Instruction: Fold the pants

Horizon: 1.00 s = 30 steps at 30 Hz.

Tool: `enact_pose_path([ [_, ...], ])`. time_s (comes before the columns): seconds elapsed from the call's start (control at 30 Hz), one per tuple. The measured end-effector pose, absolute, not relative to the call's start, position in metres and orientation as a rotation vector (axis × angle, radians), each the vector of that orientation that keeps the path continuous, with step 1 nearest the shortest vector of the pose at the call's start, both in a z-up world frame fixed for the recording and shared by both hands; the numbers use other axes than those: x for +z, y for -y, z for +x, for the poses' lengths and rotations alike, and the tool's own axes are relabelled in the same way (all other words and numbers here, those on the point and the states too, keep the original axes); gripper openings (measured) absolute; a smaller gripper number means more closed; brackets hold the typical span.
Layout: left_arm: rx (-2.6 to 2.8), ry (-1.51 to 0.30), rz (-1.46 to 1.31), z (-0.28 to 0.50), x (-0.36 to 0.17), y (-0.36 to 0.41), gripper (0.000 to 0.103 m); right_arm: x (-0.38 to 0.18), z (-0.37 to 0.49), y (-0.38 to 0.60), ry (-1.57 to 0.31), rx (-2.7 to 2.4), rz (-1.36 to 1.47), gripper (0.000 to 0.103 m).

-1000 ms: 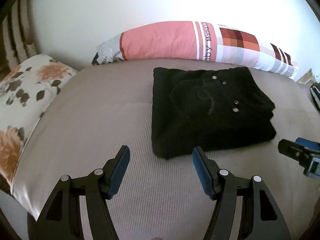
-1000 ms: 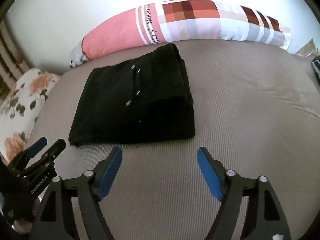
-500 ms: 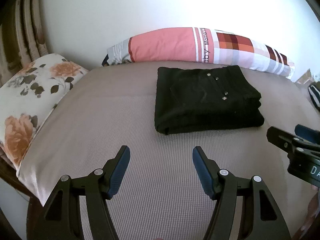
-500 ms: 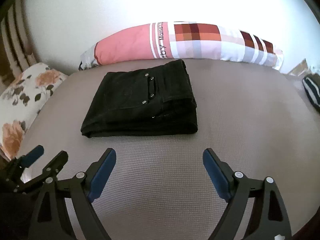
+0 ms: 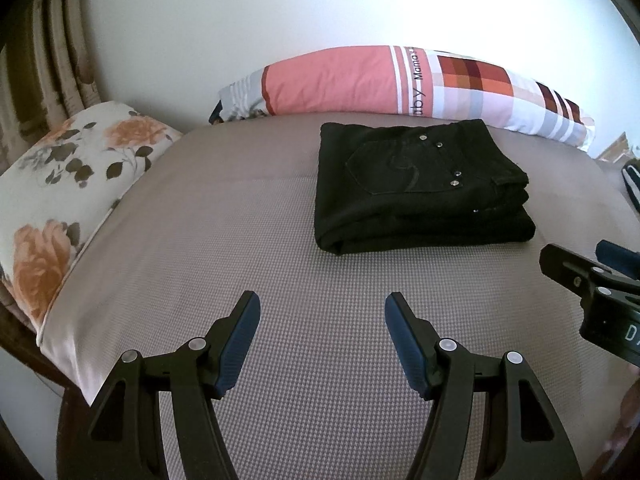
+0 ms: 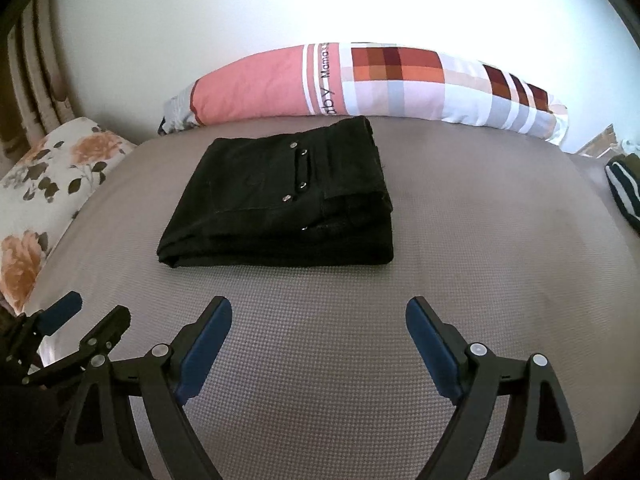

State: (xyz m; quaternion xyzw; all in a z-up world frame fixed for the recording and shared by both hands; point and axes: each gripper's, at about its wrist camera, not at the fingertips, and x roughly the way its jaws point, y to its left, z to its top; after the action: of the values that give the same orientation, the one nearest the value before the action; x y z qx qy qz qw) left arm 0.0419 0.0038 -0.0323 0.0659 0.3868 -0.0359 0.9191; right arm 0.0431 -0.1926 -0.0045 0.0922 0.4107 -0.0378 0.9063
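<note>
One bed (image 5: 240, 240), covered in a taupe fine-weave spread, filled most of both views.

One long bolster pillow (image 5: 360, 80), salmon pink at one end and checked in red, orange and white at the other, with printed lettering on a white band, lay along the far edge of the bed against the wall.

One floral pillow (image 5: 72, 184), cream with orange roses and dark leaves, sat at the left end of the bed.

One pair of black pants (image 6: 280, 196), folded into a compact stacked rectangle, rested on the bed just in front of the bolster pillow. Back pocket faced up; five metal rivets counted in the left wrist view. Nothing touched it.

One striped dark-and-white item (image 6: 624, 192), cut off at the right edge; kind could not be told.

Two grippers, black frames with blue pads. Left gripper (image 5: 322, 320): jaws apart, nothing between them, held over bare bed short of the pants. Right gripper (image 6: 318, 326): jaws had just been opening and stood wider apart, nothing between them, likewise short of the pants.
</note>
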Motion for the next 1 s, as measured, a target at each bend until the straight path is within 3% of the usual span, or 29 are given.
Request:
enact_pose_path([
  [1.0,-0.074,-0.794,0.136,0.041,-0.033,-0.005,0.066,-0.019,0.046,0.186,-0.911,-0.066,0.204,0.089],
])
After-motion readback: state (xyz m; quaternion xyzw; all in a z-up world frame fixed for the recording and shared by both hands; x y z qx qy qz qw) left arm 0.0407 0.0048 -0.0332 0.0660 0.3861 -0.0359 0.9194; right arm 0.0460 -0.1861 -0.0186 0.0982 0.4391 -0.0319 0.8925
